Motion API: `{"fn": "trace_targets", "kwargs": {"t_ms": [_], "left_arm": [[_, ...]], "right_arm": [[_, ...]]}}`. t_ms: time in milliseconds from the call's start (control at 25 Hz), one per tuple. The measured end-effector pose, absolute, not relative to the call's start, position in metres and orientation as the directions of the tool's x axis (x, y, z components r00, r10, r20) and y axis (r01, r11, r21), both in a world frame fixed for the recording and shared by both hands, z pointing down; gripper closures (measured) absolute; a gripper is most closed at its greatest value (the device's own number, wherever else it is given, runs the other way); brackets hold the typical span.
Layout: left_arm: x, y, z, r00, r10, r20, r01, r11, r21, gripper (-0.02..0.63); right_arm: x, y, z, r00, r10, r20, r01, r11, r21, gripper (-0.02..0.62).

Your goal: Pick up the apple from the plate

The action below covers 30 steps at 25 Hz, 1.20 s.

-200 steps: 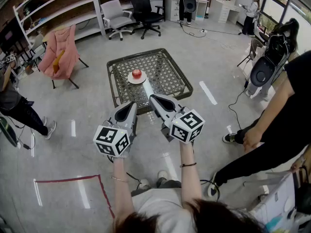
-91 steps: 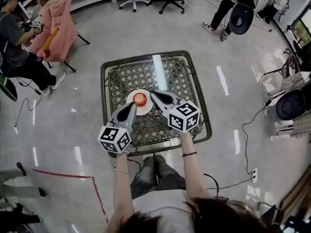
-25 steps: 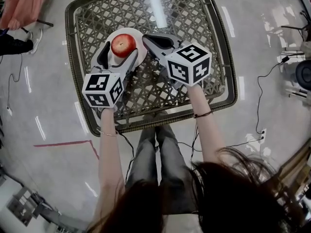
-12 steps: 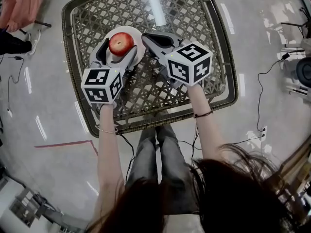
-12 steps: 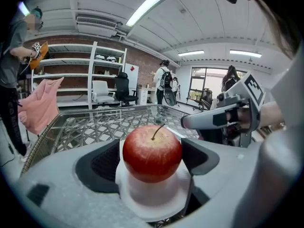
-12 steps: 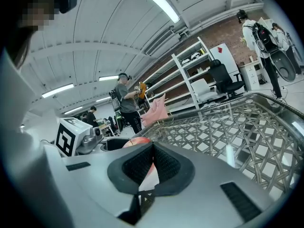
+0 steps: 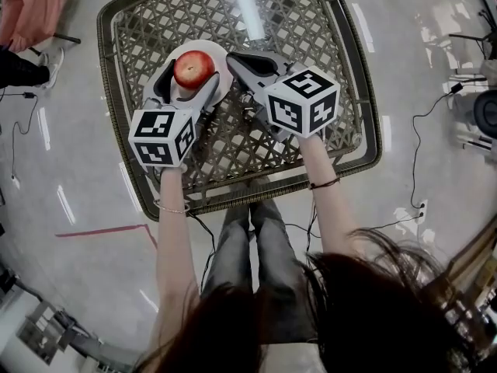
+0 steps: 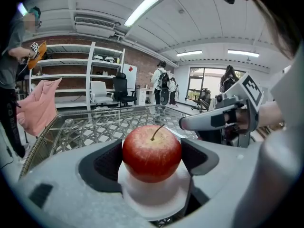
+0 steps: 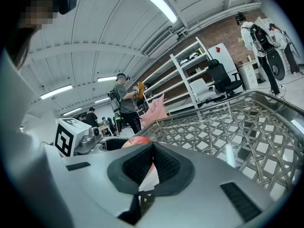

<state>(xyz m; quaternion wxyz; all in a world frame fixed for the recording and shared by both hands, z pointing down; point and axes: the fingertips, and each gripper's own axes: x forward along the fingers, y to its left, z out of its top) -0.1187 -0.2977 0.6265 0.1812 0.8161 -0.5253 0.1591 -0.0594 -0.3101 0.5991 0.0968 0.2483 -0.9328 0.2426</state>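
Observation:
A red apple [image 7: 194, 68] with a short stem sits on a small white plate [image 7: 226, 79] on the lattice-topped glass table [image 7: 311, 22]. My left gripper [image 7: 189, 78] is open, with one jaw on each side of the apple. In the left gripper view the apple [image 8: 152, 152] fills the gap between the dark pads [image 8: 102, 163] and rests on the plate [image 8: 154, 198]. My right gripper [image 7: 232, 58] is shut and holds nothing. It hovers just right of the plate. In the right gripper view, a sliver of the apple [image 9: 137, 140] shows beyond the closed pads [image 9: 164, 165].
The low square table has a metal rim [image 7: 116, 130], and a ceiling light's bright streak [image 7: 247, 6] reflects off its glass. A pink garment [image 7: 31, 2] lies over a chair at the top left. A cable [image 7: 423, 130] runs across the floor at the right. People stand by the shelves [image 8: 102, 75].
Over several seconds I walked up to the table and my left gripper opened around the apple. In the last half second nothing visibly moved.

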Motion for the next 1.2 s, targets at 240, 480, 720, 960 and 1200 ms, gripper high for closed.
{"fn": "trace_targets", "kwargs": {"t_ms": [240,480,720,960,1200], "left_arm": [[-0.121,-0.299,0.623,0.394,-0.813,0.430,-0.917,-0.377,0.127,0.213],[-0.118,-0.298,0.619,0.408,-0.812,0.418,-0.912,-0.386,0.140,0.213],[-0.121,-0.293,0.613,0.405,-0.819,0.406,-0.914,-0.380,0.144,0.213],[-0.123,-0.284,0.600,0.397,-0.832,0.387,-0.918,-0.364,0.157,0.213],[-0.120,-0.271,0.579,0.396,-0.840,0.371,-0.918,-0.357,0.171,0.213]], "right_arm": [[-0.059,-0.311,0.599,-0.856,-0.421,0.300,-0.514,0.757,-0.404,0.586],[-0.060,-0.311,0.597,-0.854,-0.426,0.297,-0.517,0.754,-0.405,0.586],[-0.059,-0.308,0.592,-0.852,-0.430,0.300,-0.521,0.755,-0.397,0.586],[-0.056,-0.302,0.583,-0.849,-0.435,0.300,-0.525,0.754,-0.394,0.586],[-0.054,-0.296,0.562,-0.849,-0.440,0.292,-0.526,0.759,-0.385,0.586]]}}
